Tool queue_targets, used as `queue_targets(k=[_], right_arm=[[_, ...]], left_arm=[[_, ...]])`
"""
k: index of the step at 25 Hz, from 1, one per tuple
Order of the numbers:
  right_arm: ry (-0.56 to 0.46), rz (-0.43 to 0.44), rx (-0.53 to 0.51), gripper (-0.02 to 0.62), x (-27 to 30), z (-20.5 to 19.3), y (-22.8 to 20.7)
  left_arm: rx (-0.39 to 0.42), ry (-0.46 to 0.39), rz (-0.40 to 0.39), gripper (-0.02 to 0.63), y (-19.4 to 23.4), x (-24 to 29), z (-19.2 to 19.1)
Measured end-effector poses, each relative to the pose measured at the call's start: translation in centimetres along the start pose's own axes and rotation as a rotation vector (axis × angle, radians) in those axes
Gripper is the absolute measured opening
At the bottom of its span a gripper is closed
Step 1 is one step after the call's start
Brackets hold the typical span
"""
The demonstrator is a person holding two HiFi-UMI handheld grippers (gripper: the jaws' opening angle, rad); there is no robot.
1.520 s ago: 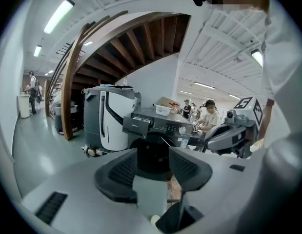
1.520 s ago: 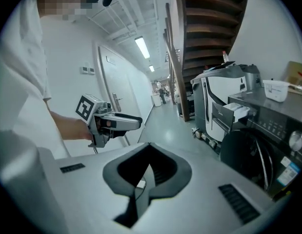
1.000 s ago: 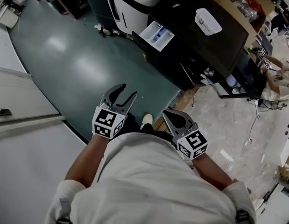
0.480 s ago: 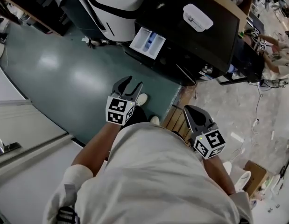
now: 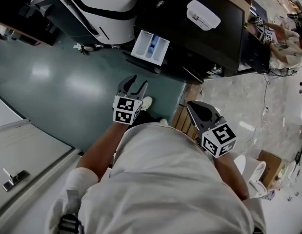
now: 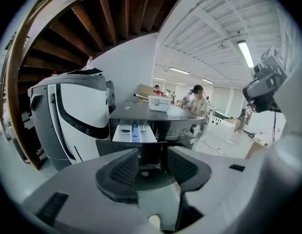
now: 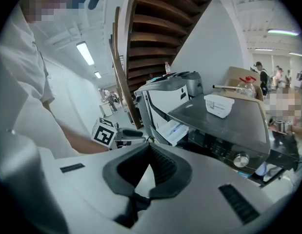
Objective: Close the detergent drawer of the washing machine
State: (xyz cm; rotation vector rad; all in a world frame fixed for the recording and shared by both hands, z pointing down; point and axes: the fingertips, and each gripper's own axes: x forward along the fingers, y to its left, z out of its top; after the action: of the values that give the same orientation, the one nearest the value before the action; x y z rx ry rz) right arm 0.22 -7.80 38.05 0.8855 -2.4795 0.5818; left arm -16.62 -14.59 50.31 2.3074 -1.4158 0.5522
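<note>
The black washing machine [image 5: 204, 38] stands ahead with its white and blue detergent drawer [image 5: 150, 45] pulled out from the front. My left gripper [image 5: 137, 82] is open and empty, held short of the drawer and a little below it in the head view. In the left gripper view the drawer [image 6: 133, 132] shows straight ahead beyond the spread jaws [image 6: 153, 165]. My right gripper [image 5: 191, 106] is shut with nothing in it, off to the right near the machine's front corner. In the right gripper view the drawer [image 7: 172, 129] sits beyond the closed jaws [image 7: 150, 147].
A white and black appliance [image 5: 104, 13] stands left of the washing machine. A white lidded container [image 5: 203, 14] rests on the machine's top. A wooden pallet [image 5: 184, 123] lies by the person's shoes on the green floor [image 5: 58, 82]. Another person [image 6: 195, 100] stands beyond the machine.
The person has stepped closer to the washing machine, and both grippers now sit nearer the drawer. The left stays open, the right stays shut, and the drawer remains pulled out.
</note>
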Motion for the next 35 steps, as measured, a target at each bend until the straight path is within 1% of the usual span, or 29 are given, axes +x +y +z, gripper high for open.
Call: queue_targets(k=[3,6,10,21,25,28,30,35], right_arm=[[0.014,-0.031,0.022,0.005,1.0,0.6,-0.5],[0.007,-0.074,0.046,0.004,1.5,1.1,-1.4],[0.000,-0.111,0.058,0.003,2.2,1.7,-2.4],[0.012,-0.147,0.110,0.004,4.0,2.4,-3.5],[0.018,-0.152,0.118,0.004,4.5,2.5,-3.9],[0.021,-0.154,0.122,0.004,4.7,2.6,-4.1],[0.022,-0.155,0.126,0.004,4.9,2.6,-4.2],[0.024,-0.160,0.136,0.004,5.0,2.5,-4.4]], left_arm=[[0.006,0.012,-0.010,0.186,1.1,1.4,-0.4],[0.016,0.022,-0.011,0.186,1.9,3.0,-0.6],[0.033,0.030,-0.009,0.183,2.9,4.7,-0.1],[0.059,0.073,-0.032,0.181,4.5,7.7,-0.7],[0.089,0.076,-0.033,0.178,5.1,8.3,-0.7],[0.076,0.083,-0.036,0.168,5.2,8.5,-0.9],[0.086,0.086,-0.036,0.166,5.3,8.4,-0.8],[0.077,0.083,-0.019,0.149,5.5,8.6,-0.9]])
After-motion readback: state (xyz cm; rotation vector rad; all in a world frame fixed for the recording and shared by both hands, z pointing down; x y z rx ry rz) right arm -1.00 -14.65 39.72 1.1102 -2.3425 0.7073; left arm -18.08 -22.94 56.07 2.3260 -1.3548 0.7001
